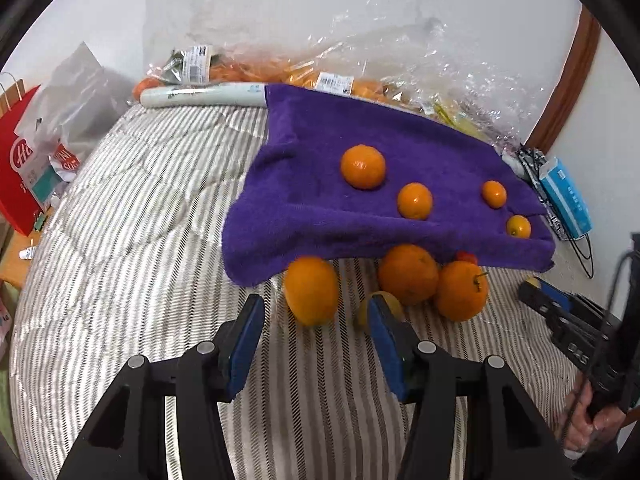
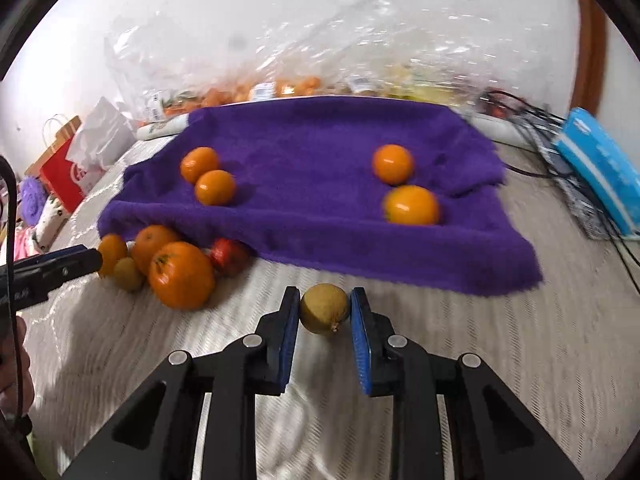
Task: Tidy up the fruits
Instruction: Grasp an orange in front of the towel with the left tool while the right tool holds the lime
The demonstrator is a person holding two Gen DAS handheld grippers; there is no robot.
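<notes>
A purple towel (image 1: 320, 128) (image 2: 320, 152) lies on the striped bedding with several small oranges (image 1: 363, 167) (image 2: 412, 205) on it. Before its front edge sit big oranges (image 1: 408, 274) (image 2: 182, 276), a red fruit (image 2: 229, 257) and a small yellow fruit (image 2: 128, 274). My left gripper (image 1: 316, 301) stands open just short of one big orange (image 1: 312, 290), nothing between its pads. My right gripper (image 2: 325, 308) is shut on a small yellow-brown fruit (image 2: 324, 309), held above the bedding near the towel's front edge.
Clear plastic bags of fruit (image 1: 280, 72) are piled along the wall behind the towel. A red paper bag (image 1: 20, 160) stands at the left, and a blue tissue box (image 2: 600, 168) with cables lies at the right. Striped bedding (image 1: 140, 200) stretches left of the towel.
</notes>
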